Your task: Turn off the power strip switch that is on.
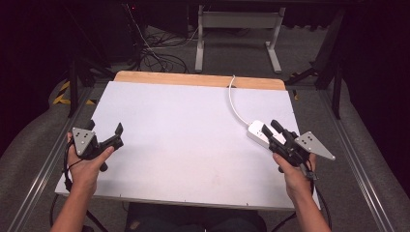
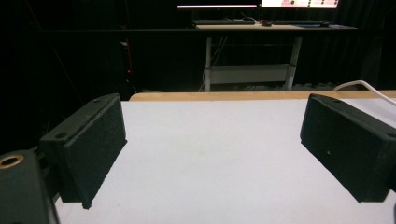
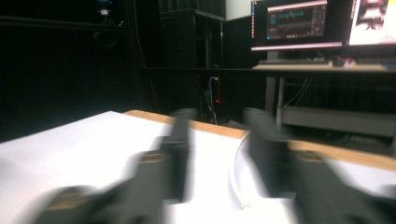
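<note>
A white power strip (image 1: 255,132) lies at the right of the white table top (image 1: 183,145), and its white cable (image 1: 236,104) runs off over the far wooden edge. My right gripper (image 1: 270,126) hovers just over the strip's near end. Its jaws stand a narrow gap apart, blurred in the right gripper view, and the cable (image 3: 235,179) shows between them. My left gripper (image 1: 105,126) is held near the table's left edge. It is wide open (image 2: 212,140) with nothing between its black pads (image 2: 93,144).
A wooden strip (image 1: 193,79) borders the table's far edge. Beyond it stand a white desk frame (image 1: 237,34) and loose cables on the floor (image 1: 159,53). Lit monitors (image 3: 292,21) sit on a desk at the back. Metal rails (image 1: 358,169) flank the table.
</note>
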`<state>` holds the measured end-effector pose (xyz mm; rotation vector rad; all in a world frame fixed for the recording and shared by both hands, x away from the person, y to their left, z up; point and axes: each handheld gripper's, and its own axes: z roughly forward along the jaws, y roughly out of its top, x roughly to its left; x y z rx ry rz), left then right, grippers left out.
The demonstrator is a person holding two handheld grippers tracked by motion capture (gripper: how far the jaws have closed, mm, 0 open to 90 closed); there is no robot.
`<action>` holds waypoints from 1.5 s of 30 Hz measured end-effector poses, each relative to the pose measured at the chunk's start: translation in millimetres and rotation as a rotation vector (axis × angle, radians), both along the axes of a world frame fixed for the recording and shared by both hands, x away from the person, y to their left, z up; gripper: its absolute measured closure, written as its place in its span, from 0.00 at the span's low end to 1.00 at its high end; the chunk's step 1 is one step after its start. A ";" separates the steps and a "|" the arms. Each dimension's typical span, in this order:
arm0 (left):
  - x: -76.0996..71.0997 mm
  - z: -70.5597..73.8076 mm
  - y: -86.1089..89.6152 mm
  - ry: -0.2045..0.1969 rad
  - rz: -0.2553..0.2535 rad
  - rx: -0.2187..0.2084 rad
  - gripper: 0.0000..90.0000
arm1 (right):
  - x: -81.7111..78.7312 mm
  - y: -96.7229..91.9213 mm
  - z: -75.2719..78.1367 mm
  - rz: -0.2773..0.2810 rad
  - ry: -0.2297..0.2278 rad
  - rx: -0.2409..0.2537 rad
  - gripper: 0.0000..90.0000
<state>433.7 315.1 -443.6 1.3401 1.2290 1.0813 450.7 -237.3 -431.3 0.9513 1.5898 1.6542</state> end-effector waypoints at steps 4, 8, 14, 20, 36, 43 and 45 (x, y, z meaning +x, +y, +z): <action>-0.3 0.2 0.3 -0.004 0.000 -0.005 0.08 | 2.3 6.1 -1.7 -0.008 0.049 0.040 0.14; -0.5 0.2 0.9 -0.002 0.003 -0.003 0.08 | 1.4 9.6 -0.1 0.002 0.034 0.022 0.05; -0.4 0.1 0.4 -0.004 0.000 -0.002 0.08 | 2.0 9.7 -1.6 -0.004 0.049 0.012 0.06; -0.2 0.0 0.7 -0.001 0.000 0.000 0.08 | 2.6 9.4 -2.7 -0.004 0.053 -0.001 0.08; 0.3 0.0 0.0 0.002 -0.005 0.000 0.08 | 1.5 10.3 -2.7 -0.001 0.052 -0.012 0.09; -0.4 0.6 -1.9 -0.003 -0.017 0.002 0.08 | -0.2 9.0 -2.2 -0.014 0.052 -0.017 0.09; -0.9 0.8 -1.4 -0.003 -0.015 -0.002 0.08 | -0.8 9.3 -2.3 -0.015 0.054 -0.016 0.09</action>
